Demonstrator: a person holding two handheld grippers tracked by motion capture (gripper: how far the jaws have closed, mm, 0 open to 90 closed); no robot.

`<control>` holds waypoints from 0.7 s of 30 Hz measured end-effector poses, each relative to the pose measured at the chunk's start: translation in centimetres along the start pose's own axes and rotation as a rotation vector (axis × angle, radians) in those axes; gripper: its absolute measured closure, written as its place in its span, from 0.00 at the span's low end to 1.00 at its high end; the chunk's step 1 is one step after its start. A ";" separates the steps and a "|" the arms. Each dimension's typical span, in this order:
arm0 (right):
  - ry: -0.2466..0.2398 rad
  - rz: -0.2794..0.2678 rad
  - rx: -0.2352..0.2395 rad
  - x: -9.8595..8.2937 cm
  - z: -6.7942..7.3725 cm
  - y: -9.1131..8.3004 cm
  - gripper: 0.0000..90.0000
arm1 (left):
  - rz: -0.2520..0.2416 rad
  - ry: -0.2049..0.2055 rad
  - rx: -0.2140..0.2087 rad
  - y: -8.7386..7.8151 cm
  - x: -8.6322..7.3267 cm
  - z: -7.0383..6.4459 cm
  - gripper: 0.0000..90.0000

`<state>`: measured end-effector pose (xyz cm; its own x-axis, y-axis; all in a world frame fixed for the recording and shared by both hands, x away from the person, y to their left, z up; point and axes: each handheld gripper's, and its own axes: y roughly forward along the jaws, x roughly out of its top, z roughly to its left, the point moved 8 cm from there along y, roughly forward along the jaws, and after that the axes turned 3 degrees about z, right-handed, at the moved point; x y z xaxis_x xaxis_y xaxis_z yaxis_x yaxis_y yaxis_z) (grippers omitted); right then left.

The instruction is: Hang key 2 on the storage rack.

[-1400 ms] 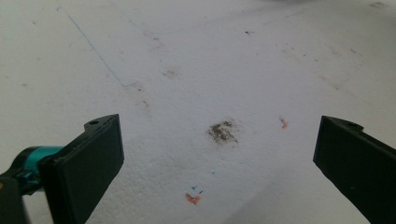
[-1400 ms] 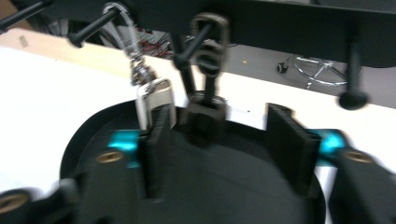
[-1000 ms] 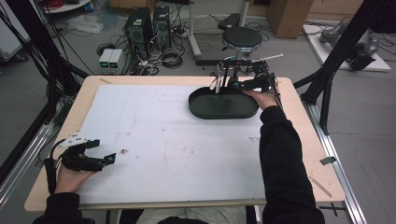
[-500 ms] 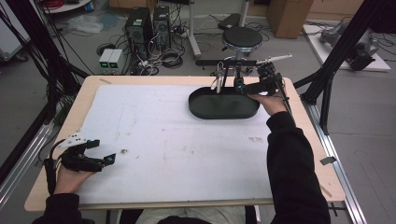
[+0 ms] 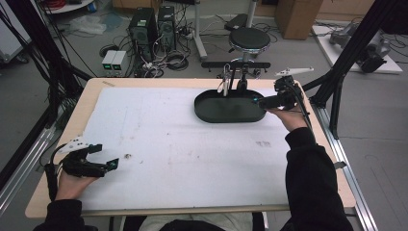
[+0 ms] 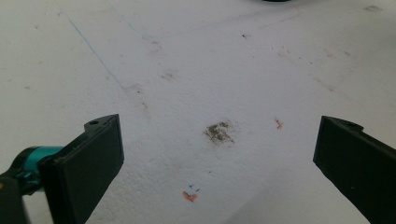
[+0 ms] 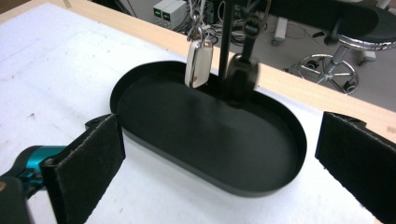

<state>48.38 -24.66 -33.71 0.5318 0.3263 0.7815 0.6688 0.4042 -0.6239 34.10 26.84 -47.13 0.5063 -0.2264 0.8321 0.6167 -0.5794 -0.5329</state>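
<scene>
Two key fobs (image 7: pixel 198 63), cream and black, hang over a glossy oval tray (image 7: pixel 210 135); right gripper (image 7: pixel 219 163) spread wide.

Right claw (image 5: pixel 262 101) beside black tray (image 5: pixel 230 114)

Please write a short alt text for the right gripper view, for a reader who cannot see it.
A black oval tray lies empty on a white table cover, seen between the open jaws of the right gripper. At its far side a white key fob and a black key fob hang from a stand.

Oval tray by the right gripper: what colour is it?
Black all over; the tray shows best in the right gripper view.
</scene>
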 end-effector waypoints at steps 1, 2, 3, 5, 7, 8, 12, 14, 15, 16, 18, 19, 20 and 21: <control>-0.001 0.001 0.003 -0.3 -0.1 -0.1 0.01 | -0.001 0.000 -0.001 0.0 0.0 0.0 0.02; 0.000 0.000 0.001 -0.6 -0.2 -0.2 0.01 | -0.001 -0.002 -0.001 0.0 0.0 0.0 0.02; 0.005 0.000 0.004 -0.9 -0.2 -0.2 0.01 | 0.000 -0.002 -0.002 0.0 0.0 0.0 0.02; 0.010 -0.003 0.005 -1.5 -0.3 -0.4 0.01 | 0.001 -0.002 -0.003 0.0 0.0 0.0 0.02; 0.009 -0.002 0.005 -2.0 -0.3 -0.4 0.01 | 0.000 -0.003 -0.003 0.1 0.0 0.0 0.02; 0.010 0.000 0.006 -2.2 -0.3 -0.5 0.01 | 0.001 -0.002 -0.004 0.1 0.0 0.0 0.02; 0.009 -0.009 0.002 -3.3 -0.3 -0.8 0.01 | 0.000 -0.003 -0.004 0.0 0.0 0.0 0.02; 0.001 -0.007 0.000 -3.9 -0.3 -0.8 0.01 | -0.001 -0.002 -0.004 0.0 0.0 0.0 0.02; 0.000 -0.005 -0.002 -4.2 -0.3 -0.9 0.01 | -0.001 -0.002 -0.004 -0.1 0.0 0.0 0.02; -0.001 -0.005 -0.001 -4.5 -0.2 -0.9 0.01 | -0.002 -0.001 -0.004 -0.1 0.0 -0.1 0.02; -0.001 -0.005 0.000 -5.1 -0.2 -1.0 0.01 | -0.001 -0.002 -0.003 -0.1 0.0 -0.1 0.02; 0.003 -0.007 0.002 -5.3 -0.2 -1.1 0.01 | -0.001 -0.002 -0.003 -0.1 0.0 -0.1 0.02; 0.005 -0.007 0.001 -5.6 -0.2 -1.1 0.01 | -0.001 -0.001 -0.003 -0.1 0.0 -0.1 0.02; 0.004 -0.008 0.001 -5.9 -0.1 -1.2 0.01 | -0.001 -0.002 -0.003 -0.1 0.0 -0.1 0.02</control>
<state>44.56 -27.15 -37.56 0.5283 0.3198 0.7865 0.6728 0.4074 -0.6175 33.99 26.81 -47.08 0.5069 -0.2240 0.8324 0.6155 -0.5820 -0.5315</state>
